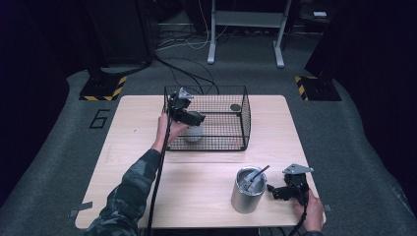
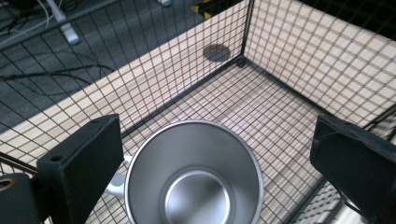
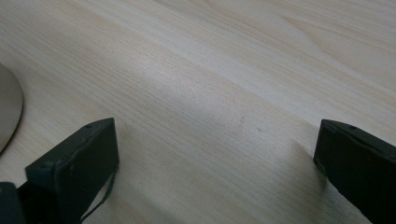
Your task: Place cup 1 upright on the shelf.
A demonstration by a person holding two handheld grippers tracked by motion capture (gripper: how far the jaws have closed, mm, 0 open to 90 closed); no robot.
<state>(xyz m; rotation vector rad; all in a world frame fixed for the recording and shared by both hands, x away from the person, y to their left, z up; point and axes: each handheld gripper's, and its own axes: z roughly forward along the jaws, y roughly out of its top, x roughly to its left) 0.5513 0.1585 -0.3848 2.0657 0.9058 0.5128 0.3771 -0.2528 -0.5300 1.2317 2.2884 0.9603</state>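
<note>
A black wire basket (image 1: 243, 115) stands on the far middle of the wooden table (image 1: 147, 196). Inside its left part sits a steel mug (image 1: 193, 132), upright, with a white handle. My left gripper (image 1: 194, 118) hangs over the basket, open, its jaws wide apart on either side of the mug (image 2: 194, 175) without touching it. Near the front right, a steel canister (image 1: 248, 191) holds a metal utensil (image 1: 258, 175). My right gripper (image 1: 275, 191) rests low beside that canister, open, with bare wood between its jaws; the canister's edge (image 3: 7, 112) shows at the left.
A small dark round disc (image 1: 235, 107) lies in the basket's far right corner (image 2: 216, 52). Beyond the table are cables on grey carpet, a white stand's legs (image 1: 211, 49) and yellow-black striped floor plates (image 1: 103, 91).
</note>
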